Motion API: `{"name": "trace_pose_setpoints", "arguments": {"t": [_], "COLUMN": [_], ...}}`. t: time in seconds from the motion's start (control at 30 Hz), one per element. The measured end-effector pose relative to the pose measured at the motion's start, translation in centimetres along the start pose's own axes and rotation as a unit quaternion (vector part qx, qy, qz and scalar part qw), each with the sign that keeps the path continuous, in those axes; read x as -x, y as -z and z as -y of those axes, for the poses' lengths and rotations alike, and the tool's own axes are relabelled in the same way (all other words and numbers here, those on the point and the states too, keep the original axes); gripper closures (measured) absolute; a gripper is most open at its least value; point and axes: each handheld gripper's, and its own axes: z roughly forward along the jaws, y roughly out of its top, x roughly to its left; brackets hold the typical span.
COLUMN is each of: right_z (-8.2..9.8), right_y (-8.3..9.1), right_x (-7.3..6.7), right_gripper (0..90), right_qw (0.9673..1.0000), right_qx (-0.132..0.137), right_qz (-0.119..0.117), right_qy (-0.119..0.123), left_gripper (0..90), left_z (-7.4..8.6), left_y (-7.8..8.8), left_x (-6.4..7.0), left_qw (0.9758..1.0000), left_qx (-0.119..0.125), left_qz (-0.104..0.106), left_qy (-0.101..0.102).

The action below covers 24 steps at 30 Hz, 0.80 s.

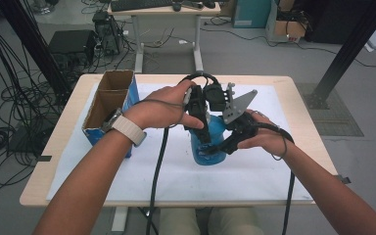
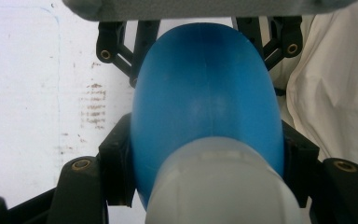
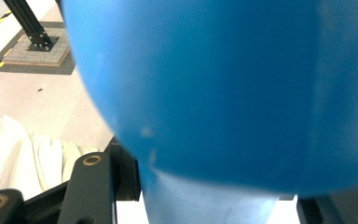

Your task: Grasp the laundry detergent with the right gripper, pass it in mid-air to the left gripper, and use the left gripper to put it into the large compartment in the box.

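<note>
**Both grippers clamped on one blue bottle**

Left gripper (image 1: 201, 131) comes down from above and pinches the blue bottle (image 1: 209, 142) near its upper part; in the left gripper view its jaws press on both flanks of the body, just behind the white cap (image 2: 223, 186). Right gripper (image 1: 227, 146) comes in from the right side and pinches the bottle lower down; the right gripper view has the blue wall (image 3: 223, 93) hard against the jaws.

Position: the bottle stands roughly upright at mid-table on the white sheet (image 1: 254, 171), long axis near vertical, between the two hands. Neither hand is nearer; both are in contact.

Judgement: the coming move turns on that axis. With the body held from the side and the top from above, a twist or pull along the axis looks likely.

Clearances: near edge and right side of the sheet give room. The box (image 1: 108, 105) stands well apart on the left, open top up. Cables (image 1: 157, 176) trail off the near edge and could snag.
</note>
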Motion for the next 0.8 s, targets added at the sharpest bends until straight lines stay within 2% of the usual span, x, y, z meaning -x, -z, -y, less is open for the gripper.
{"name": "trace_pose_setpoints", "arguments": {"t": [0.23, 0.3, 0.37, 0.43, 0.5, 0.8], "right_z": [-0.19, -0.19, -0.19, -0.2, -0.22, -0.3], "right_y": [0.09, 0.09, 0.1, 0.1, 0.08, -0.05], "right_x": [0.1, 0.11, 0.12, 0.12, 0.13, 0.14], "right_gripper": [43.4, 43.3, 43.4, 43.4, 43.4, 43.3], "right_qw": [1.0, 1.0, 1.0, 1.0, 1.0, 1.0], "right_qx": [-0.001, -0.001, -0.002, -0.002, -0.002, -0.002], "right_qz": [0.002, 0.001, 0.002, 0.002, 0.001, -0.001], "right_qy": [0.003, 0.003, 0.003, 0.003, 0.003, 0.003], "left_gripper": [37.2, 37.2, 37.2, 37.2, 37.2, 37.2], "left_z": [-0.08, -0.12, -0.07, -0.07, -0.03, 0.12], "left_y": [0.17, 0.15, 0.14, 0.16, 0.18, 0.18], "left_x": [-0.06, -0.19, -0.08, -0.19, -0.06, -0.06], "left_qw": [1.0, 1.0, 1.0, 1.0, 1.0, 1.0], "left_qx": [-0.002, -0.004, -0.002, -0.003, -0.002, -0.002], "left_qz": [-0.001, 0.001, -0.002, 0.001, -0.002, -0.001], "left_qy": [0.002, -0.006, 0.001, -0.003, 0.004, 0.006]}}
